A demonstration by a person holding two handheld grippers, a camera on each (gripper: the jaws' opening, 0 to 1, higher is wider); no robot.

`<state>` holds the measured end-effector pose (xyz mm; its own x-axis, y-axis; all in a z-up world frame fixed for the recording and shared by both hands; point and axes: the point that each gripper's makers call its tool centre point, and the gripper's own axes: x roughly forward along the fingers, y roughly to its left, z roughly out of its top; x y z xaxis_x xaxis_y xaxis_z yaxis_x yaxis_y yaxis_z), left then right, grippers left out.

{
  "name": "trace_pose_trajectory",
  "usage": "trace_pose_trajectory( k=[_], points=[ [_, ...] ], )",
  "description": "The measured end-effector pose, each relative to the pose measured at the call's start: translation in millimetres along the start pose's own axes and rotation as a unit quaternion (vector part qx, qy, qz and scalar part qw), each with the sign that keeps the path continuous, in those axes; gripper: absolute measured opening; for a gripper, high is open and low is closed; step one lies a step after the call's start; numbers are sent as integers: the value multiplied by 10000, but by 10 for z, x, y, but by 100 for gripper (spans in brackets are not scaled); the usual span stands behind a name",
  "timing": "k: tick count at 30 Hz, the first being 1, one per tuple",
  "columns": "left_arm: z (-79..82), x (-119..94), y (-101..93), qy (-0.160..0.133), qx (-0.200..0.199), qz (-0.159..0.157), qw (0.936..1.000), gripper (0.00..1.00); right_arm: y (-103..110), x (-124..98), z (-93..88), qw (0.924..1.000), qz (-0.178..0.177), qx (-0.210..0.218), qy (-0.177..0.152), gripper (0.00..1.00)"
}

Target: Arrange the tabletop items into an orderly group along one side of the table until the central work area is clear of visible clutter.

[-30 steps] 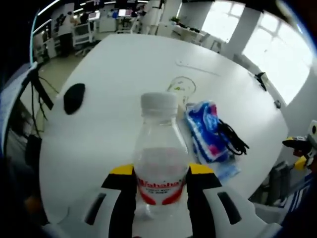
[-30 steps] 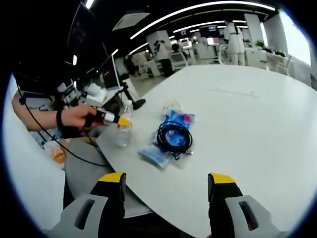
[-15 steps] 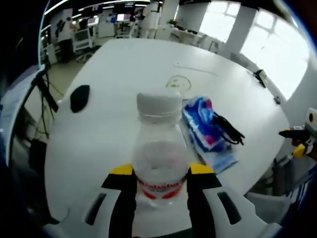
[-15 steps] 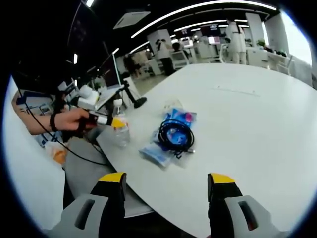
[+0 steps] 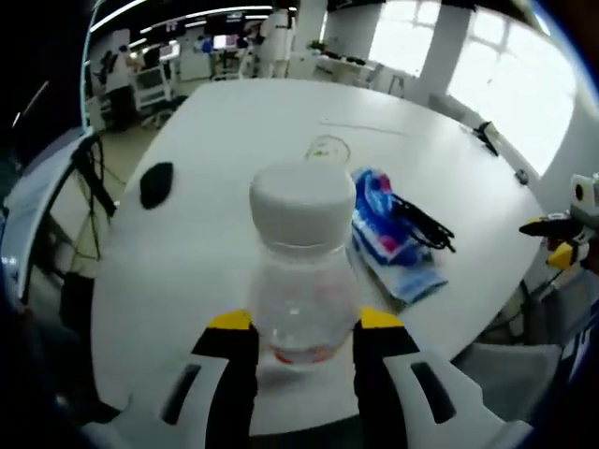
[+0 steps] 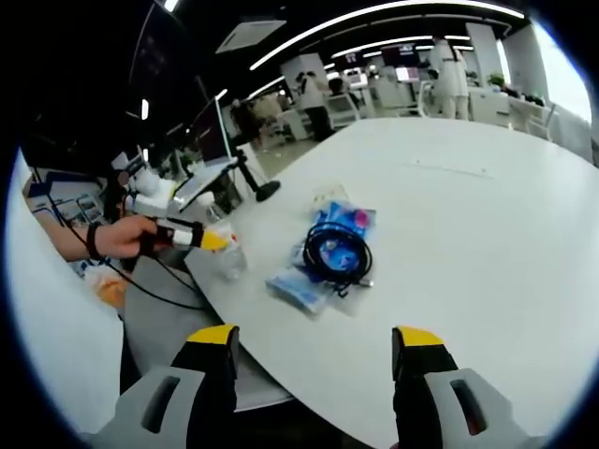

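— The fingers, how were they?
— My left gripper [image 5: 301, 337] was closed on the water bottle [image 5: 301, 267], at the near edge of the white table [image 5: 215, 187]. My right gripper [image 6: 314, 360] was wide apart, holding nothing, with the black cable [image 6: 335, 254] on blue packets [image 6: 323, 262] ahead.

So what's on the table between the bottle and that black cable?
In the right gripper view, bare white table and the blue packet's near end lie between the bottle and cable.

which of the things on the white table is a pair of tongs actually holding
The clear water bottle, clamped between the left tongs. The blue packet and black cable lie untouched on the table.
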<state>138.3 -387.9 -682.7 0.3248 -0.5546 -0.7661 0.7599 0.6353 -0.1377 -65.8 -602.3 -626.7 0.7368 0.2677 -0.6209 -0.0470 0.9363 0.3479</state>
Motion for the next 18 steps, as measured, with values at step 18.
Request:
trace_pose_trajectory(
  k=[18],
  points=[
    [-145,25,-24,-81,578,61,9983,38,-1,16,-55,10000,26,-3,88,67]
  ],
)
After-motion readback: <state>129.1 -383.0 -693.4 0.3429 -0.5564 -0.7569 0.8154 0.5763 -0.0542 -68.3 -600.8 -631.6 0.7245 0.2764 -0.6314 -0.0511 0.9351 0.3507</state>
